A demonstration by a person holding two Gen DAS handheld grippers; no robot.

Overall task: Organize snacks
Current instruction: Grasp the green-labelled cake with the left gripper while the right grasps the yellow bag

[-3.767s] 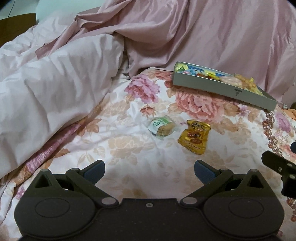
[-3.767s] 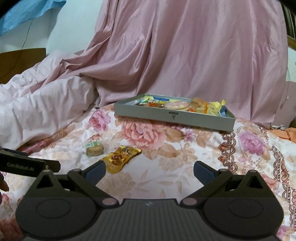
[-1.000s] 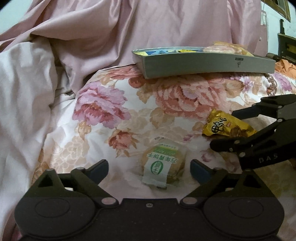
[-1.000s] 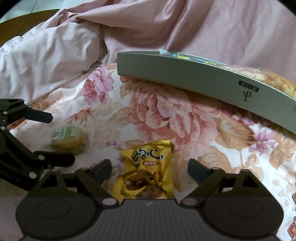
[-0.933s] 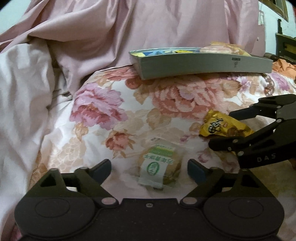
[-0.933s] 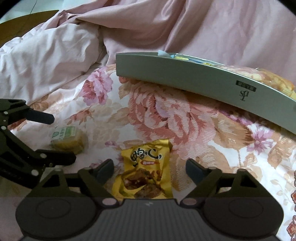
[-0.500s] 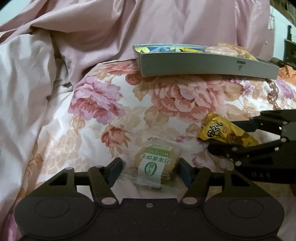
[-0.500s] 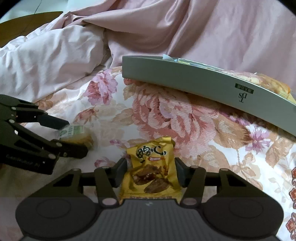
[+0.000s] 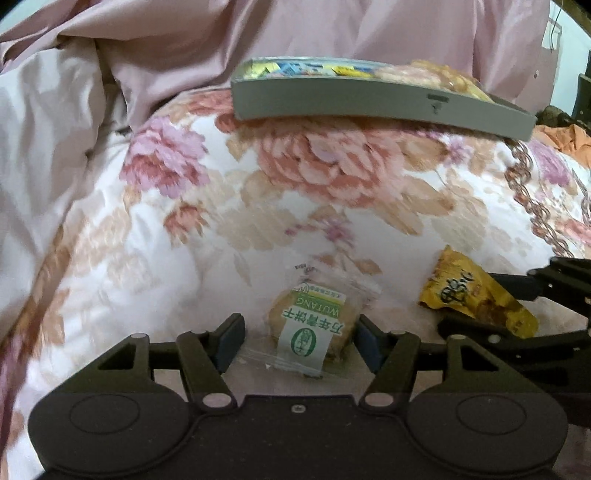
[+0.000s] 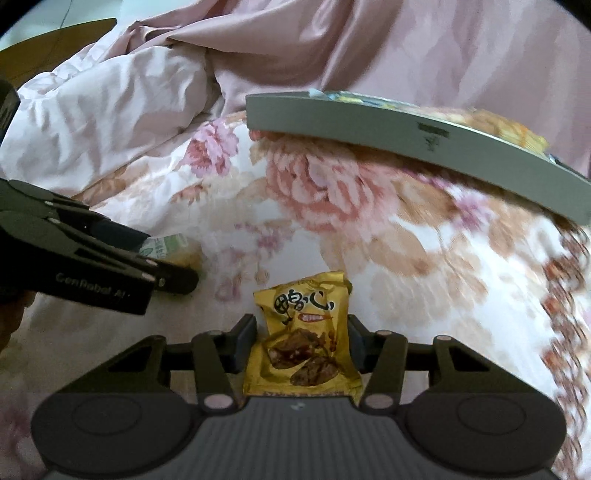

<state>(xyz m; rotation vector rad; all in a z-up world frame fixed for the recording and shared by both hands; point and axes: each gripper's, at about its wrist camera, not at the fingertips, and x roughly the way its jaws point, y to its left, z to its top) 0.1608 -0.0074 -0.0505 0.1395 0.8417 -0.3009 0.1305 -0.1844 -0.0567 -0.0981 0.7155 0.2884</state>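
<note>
A round biscuit in a clear packet with a green-and-white label point(image 9: 310, 325) sits between the pads of my left gripper point(image 9: 298, 328), which is shut on it just over the flowered bedspread point(image 9: 332, 177). To its right, a yellow snack packet point(image 10: 306, 314) is crumpled between the pads of my right gripper point(image 10: 301, 332), whose jaws are still closing on it. Each gripper shows in the other's view: the right gripper point(image 9: 484, 306) with the yellow packet point(image 9: 465, 291), the left gripper point(image 10: 168, 258) with the biscuit point(image 10: 173, 247). A grey tray point(image 9: 369, 99) of several snacks lies beyond.
A pale pink quilt point(image 9: 44, 147) is piled on the left and a pink sheet point(image 9: 332, 29) hangs behind the tray point(image 10: 406, 136). Orange cloth point(image 9: 565, 136) lies at the far right. A hand point(image 10: 11, 321) holds the left gripper.
Both grippers went from wide open around their packets to closed on them. Both have since shifted across the bed with the packets between their pads.
</note>
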